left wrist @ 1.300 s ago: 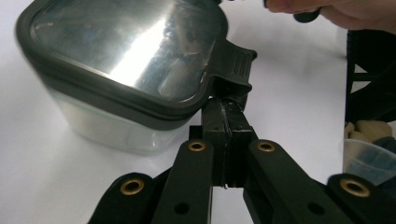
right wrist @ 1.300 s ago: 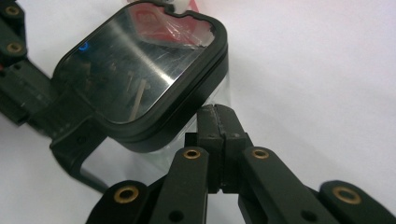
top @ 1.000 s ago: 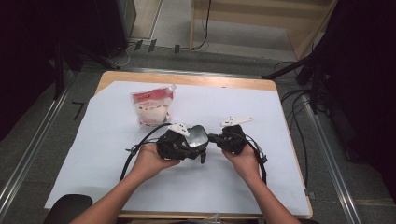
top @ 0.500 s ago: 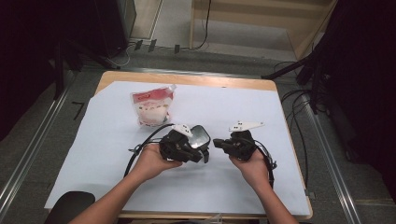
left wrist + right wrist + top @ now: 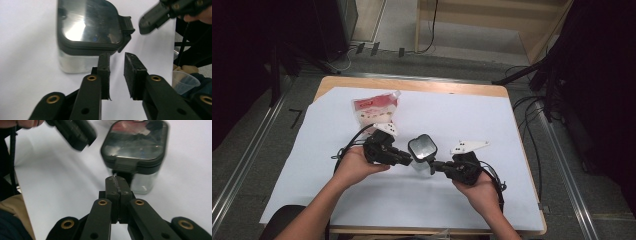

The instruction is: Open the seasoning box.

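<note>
High view gives us the counter (image 5: 362,210) first, a wooden top almost wholly covered by a white sheet (image 5: 452,115), with grey floor and metal rails (image 5: 242,165) at either side and dark equipment and cables past twelve o'clock. At about ten o'clock from the sheet's middle lies a clear bag (image 5: 374,111) with a red label, holding pale pieces we cannot identify. Just below the sheet's middle stands a small clear container (image 5: 422,150) with a dark, glossy lid; its contents we cannot make out, and in the left gripper view its clear body looks bare inside.

We see the left claw (image 5: 408,159) at nine o'clock of the container, its tips close against the base. Left gripper view shows its jaws parted with nothing between the pads; they have just been opening, so it is released, with the container just beyond its tips. The right claw (image 5: 435,166) sits at four o'clock of the container. Right gripper view shows its pads (image 5: 111,185) pressed flat together, clenched on nothing, pointing at the lid's front latch (image 5: 126,164), which stands just ahead of them.
</note>
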`<control>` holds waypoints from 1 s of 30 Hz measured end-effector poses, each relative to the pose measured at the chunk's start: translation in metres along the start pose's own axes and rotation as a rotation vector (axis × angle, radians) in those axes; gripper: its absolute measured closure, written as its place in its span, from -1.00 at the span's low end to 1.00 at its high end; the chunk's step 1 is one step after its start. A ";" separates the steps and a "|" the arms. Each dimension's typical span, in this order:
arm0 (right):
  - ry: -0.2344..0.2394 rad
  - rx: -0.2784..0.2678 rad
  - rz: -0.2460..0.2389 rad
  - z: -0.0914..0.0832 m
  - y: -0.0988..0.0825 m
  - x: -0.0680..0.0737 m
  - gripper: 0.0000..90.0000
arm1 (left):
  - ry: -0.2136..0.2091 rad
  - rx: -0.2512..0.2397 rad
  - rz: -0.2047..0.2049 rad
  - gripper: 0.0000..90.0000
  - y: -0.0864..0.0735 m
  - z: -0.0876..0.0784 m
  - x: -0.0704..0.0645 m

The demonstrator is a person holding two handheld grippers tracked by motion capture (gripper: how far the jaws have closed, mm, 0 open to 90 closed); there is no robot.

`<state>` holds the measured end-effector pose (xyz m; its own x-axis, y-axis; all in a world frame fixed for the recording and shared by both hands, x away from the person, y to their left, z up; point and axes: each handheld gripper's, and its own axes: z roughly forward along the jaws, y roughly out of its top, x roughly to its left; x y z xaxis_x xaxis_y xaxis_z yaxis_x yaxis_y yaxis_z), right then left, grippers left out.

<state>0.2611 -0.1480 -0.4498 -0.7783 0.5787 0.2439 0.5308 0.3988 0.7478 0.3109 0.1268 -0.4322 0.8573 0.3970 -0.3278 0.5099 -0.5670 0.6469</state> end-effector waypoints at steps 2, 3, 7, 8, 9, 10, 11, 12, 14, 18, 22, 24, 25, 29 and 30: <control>0.009 0.008 -0.008 0.005 -0.002 0.004 1.00 | 0.005 -0.008 -0.005 0.55 0.000 -0.003 0.004; 0.014 0.013 -0.010 0.007 -0.003 0.006 1.00 | 0.019 -0.014 0.001 0.43 -0.001 -0.004 0.005; 0.023 0.036 -0.027 0.018 -0.005 0.012 1.00 | 0.033 -0.013 0.020 0.24 0.000 -0.005 0.010; 0.027 0.044 -0.023 0.020 -0.005 0.013 1.00 | 0.036 -0.018 0.012 0.21 -0.001 -0.005 0.011; 0.026 0.049 -0.026 0.022 -0.005 0.014 1.00 | 0.039 -0.013 0.012 0.16 -0.001 -0.005 0.013; 0.029 0.055 -0.031 0.024 -0.006 0.014 1.00 | 0.037 -0.023 0.011 0.13 -0.001 -0.004 0.014; 0.023 0.060 -0.030 0.026 -0.006 0.015 1.00 | 0.039 -0.021 0.010 0.09 -0.002 -0.004 0.014; 0.022 0.064 -0.037 0.027 -0.006 0.014 1.00 | 0.039 -0.013 0.015 0.07 -0.002 -0.004 0.015; 0.015 0.071 -0.028 0.029 -0.006 0.012 1.00 | 0.038 -0.017 0.022 0.01 -0.003 -0.004 0.016; 0.013 0.077 -0.008 0.028 -0.007 0.005 1.00 | 0.055 -0.010 0.040 -0.02 -0.004 -0.001 0.016; 0.019 0.075 -0.009 0.028 -0.007 0.004 1.00 | 0.049 -0.015 0.036 -0.03 -0.004 0.000 0.017; 0.015 0.078 -0.016 0.029 -0.007 0.004 1.00 | 0.055 -0.015 0.037 -0.02 -0.004 0.000 0.017; 0.013 0.080 -0.018 0.029 -0.007 0.003 1.00 | 0.054 -0.014 0.039 -0.02 -0.004 -0.001 0.017; 0.004 0.084 -0.011 0.027 -0.007 -0.001 1.00 | 0.051 -0.018 0.041 -0.02 -0.005 -0.002 0.019; -0.001 0.084 -0.005 0.025 -0.007 -0.002 1.00 | 0.053 -0.022 0.044 -0.02 -0.005 -0.002 0.019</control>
<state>0.2680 -0.1340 -0.4712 -0.7807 0.5771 0.2398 0.5533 0.4599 0.6945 0.3248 0.1385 -0.4401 0.8734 0.4103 -0.2623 0.4700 -0.5690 0.6748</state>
